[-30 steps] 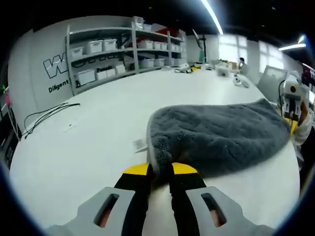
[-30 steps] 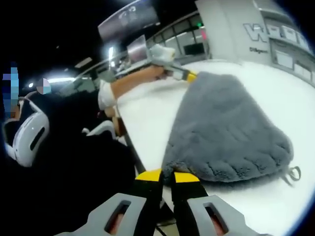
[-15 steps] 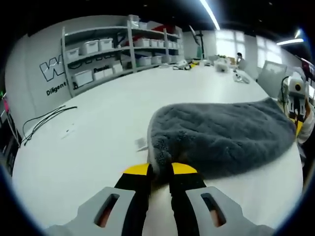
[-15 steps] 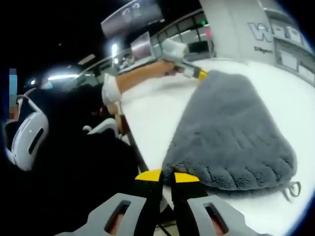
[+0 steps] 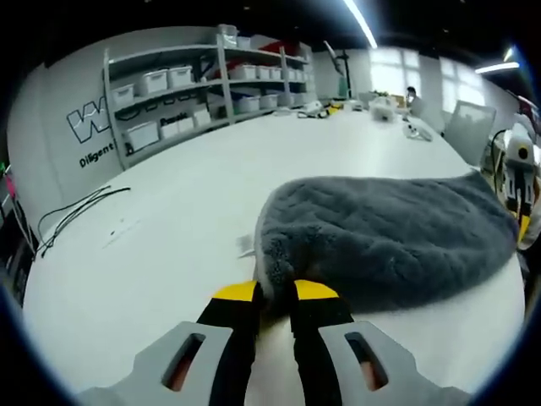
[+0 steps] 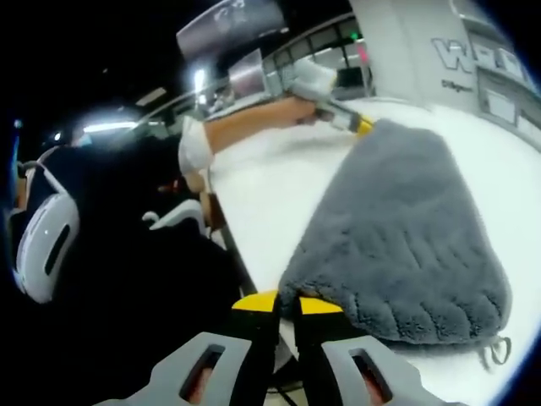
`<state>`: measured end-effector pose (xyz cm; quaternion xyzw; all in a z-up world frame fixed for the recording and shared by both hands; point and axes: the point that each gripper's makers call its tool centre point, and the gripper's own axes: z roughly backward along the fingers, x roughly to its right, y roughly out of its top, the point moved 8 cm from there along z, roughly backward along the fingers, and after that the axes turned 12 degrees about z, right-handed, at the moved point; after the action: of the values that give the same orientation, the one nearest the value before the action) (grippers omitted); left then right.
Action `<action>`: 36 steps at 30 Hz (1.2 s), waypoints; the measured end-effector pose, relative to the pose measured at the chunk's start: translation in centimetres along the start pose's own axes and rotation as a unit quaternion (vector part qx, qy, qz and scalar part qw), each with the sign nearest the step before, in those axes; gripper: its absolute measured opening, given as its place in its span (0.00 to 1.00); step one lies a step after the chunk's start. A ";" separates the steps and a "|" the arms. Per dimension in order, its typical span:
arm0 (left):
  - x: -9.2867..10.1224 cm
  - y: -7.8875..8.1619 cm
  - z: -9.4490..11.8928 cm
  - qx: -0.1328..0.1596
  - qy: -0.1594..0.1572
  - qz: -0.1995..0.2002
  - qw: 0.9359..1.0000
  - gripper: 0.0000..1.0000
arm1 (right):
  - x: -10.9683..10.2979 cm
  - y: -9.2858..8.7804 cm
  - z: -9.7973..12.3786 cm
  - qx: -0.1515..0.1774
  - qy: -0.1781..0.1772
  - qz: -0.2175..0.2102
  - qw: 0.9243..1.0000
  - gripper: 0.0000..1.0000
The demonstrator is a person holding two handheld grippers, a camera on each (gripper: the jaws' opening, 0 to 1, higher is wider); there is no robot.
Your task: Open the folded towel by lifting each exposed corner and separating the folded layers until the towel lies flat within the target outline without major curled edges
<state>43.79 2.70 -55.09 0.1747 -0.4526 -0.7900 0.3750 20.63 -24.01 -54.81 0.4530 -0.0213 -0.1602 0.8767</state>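
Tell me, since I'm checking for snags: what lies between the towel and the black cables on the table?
In the left gripper view, bare white table separates the grey towel from the black cables.

Bare table [image 5: 169, 211] left of towel [image 5: 380, 237] — cables [image 5: 76, 207] at edge

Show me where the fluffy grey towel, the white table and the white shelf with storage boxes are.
fluffy grey towel [image 5: 380, 237], left gripper view, middle of its upper surface
white table [image 5: 169, 245], left gripper view, bare top
white shelf with storage boxes [image 5: 169, 101], left gripper view, its middle board
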 end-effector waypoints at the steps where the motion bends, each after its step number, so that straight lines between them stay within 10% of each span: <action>1: -0.1 0.1 -0.1 0.000 -0.001 0.000 1.000 0.14 | -0.1 0.0 -0.1 -0.001 0.000 0.000 1.000 0.03; 36: -0.8 2.7 -3.5 0.010 -0.005 -0.029 1.000 0.11 | -2.3 2.0 -3.4 -0.019 0.024 0.035 0.999 0.02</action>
<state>47.71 0.43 -54.70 0.1869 -0.4570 -0.7969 0.3480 19.56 -19.56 -54.98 0.4391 -0.0135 -0.1186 0.8905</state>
